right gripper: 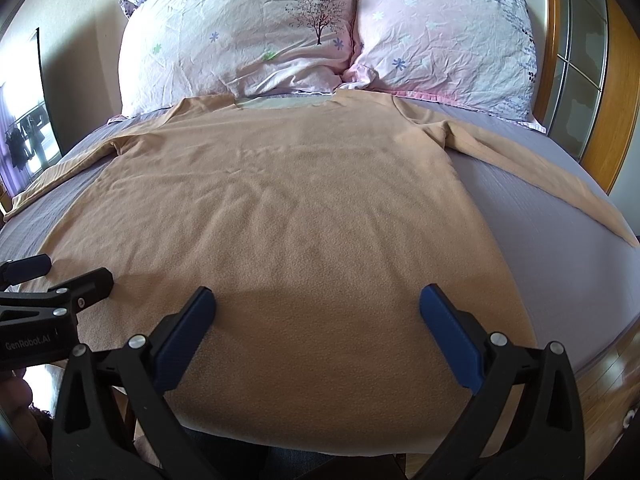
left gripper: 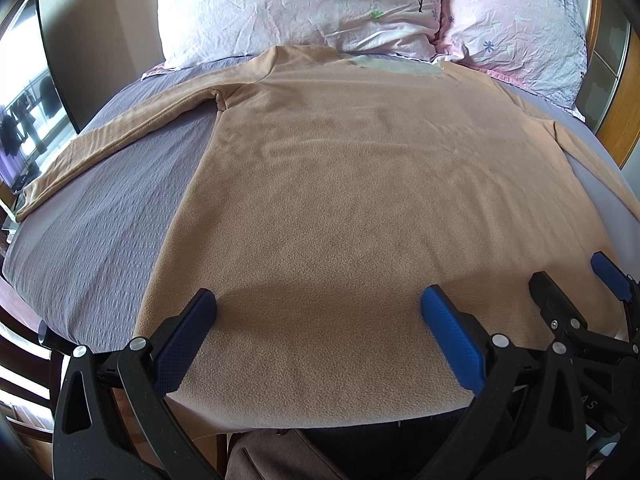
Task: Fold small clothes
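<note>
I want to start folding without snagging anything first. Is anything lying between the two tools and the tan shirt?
Nothing visible does. The tan shirt lies spread flat on the bed, and both the left tool and right tool sit open directly over its bare hem. The pillows lie beyond the collar.

Grey-lilac textured bedspread (left gripper: 92, 216) across the bed. Two crumpled pink pillows side by side at the head, touching: left pillow (right gripper: 240, 44) printed with a small dark tree and scattered flowers, right pillow (right gripper: 448, 40) with flowers. Wooden frame with glass panels (right gripper: 580, 60) on the right. Bright window (left gripper: 24, 92) far left, dark garments hanging beyond it.
</note>
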`<state>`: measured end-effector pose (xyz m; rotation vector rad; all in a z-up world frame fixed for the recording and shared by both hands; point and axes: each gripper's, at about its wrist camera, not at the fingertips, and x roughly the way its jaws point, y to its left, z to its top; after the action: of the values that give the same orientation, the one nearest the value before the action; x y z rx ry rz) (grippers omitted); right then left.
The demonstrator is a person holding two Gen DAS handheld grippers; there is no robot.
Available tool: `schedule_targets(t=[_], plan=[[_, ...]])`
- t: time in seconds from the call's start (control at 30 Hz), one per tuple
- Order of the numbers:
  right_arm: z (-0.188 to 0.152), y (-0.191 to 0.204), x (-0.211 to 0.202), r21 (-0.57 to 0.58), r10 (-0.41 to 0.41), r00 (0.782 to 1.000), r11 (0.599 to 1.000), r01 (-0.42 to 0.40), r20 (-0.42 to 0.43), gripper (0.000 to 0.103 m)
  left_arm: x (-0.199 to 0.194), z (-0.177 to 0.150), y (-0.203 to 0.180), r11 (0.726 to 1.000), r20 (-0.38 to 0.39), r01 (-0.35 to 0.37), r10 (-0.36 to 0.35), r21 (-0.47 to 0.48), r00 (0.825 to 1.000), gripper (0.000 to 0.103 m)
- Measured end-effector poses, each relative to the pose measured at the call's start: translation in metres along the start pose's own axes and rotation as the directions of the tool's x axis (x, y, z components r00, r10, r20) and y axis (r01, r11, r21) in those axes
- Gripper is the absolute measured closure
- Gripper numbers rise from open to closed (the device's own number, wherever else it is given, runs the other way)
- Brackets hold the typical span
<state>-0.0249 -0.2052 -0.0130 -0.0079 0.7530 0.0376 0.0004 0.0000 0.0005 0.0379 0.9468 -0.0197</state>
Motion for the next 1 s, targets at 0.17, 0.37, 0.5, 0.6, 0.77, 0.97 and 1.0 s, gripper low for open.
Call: schedule_targets(t=[0.17,0.37,0.5,0.6,0.77,0.97,1.0], plan=[[-0.001,-0.002,-0.001,0.002,0.0,1.0,1.0,0.0,0.016,0.002,0.002,0.002,0.001,1.0,0.003,0.001,-0.001,0.002,1.0,0.001],[0.002,-0.015,-0.001,-0.038,0.087,0.995,0.996,-0.085,0.049,0.002,-0.001,-0.001,-0.001,1.0,0.026,0.003,-0.003,0.009,1.0,0.001],[0.029,-0.111,-0.021,0.221,0.118,0.981,0.963,-0.151,0.155,0.002,-0.004,-0.006,-0.001,1.0,0.076,0.005,-0.006,0.018,0.997,0.001],[0.042,-0.202,-0.03,0.471,0.029,0.98,0.874,-0.121,0.197,0.004,-0.004,-0.01,-0.001,1.0,0.113,0.01,-0.012,0.023,0.993,0.001],[0.045,-0.345,-0.017,0.801,-0.091,0.99,0.597,-0.034,0.109,0.047,-0.005,-0.012,0.001,0.999,0.171,0.038,-0.043,0.034,0.984,0.001],[0.028,-0.412,0.018,0.923,-0.122,0.992,0.379,0.069,-0.024,0.061,-0.008,-0.005,0.025,0.958,0.242,0.286,-0.276,-0.008,0.93,0.001],[0.026,-0.415,0.022,0.928,-0.122,0.992,0.364,0.076,-0.033,0.062,-0.008,-0.002,0.029,0.947,0.253,0.321,-0.307,-0.015,0.917,0.001]])
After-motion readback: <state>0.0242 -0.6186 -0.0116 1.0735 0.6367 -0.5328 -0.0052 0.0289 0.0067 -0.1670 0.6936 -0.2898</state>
